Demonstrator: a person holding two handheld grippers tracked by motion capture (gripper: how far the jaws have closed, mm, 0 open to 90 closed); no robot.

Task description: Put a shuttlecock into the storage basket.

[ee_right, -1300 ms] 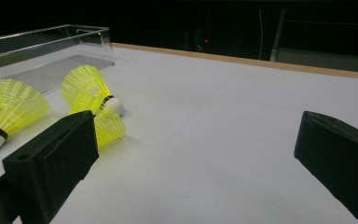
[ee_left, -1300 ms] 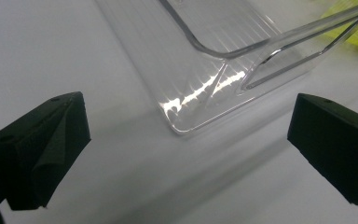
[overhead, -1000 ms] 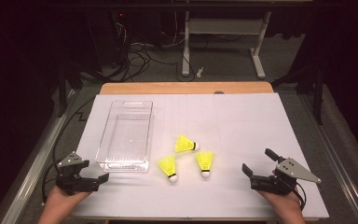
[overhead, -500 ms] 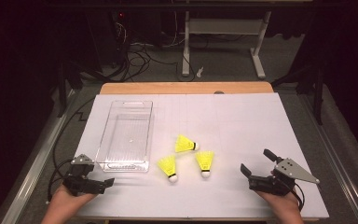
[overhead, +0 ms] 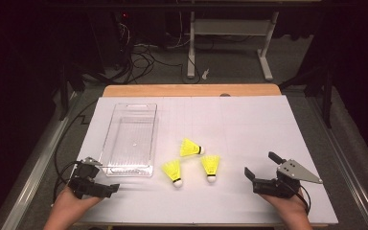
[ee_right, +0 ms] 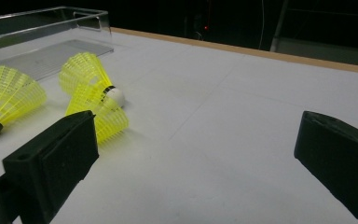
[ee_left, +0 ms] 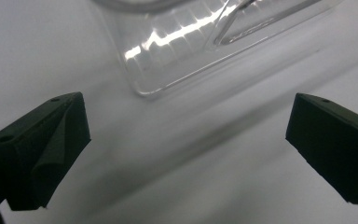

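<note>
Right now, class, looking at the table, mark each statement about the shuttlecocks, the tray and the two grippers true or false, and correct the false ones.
1. Three yellow plastic shuttlecocks lie on the white table. True.
2. The clear plastic rectangular tray holds one shuttlecock. False: it is empty.
3. The left gripper is open and holds nothing. True.
4. The right gripper is shut on a shuttlecock. False: its jaws stand apart and hold nothing.
5. The tray lies to the right of the shuttlecocks in the high view. False: to their left.
</note>
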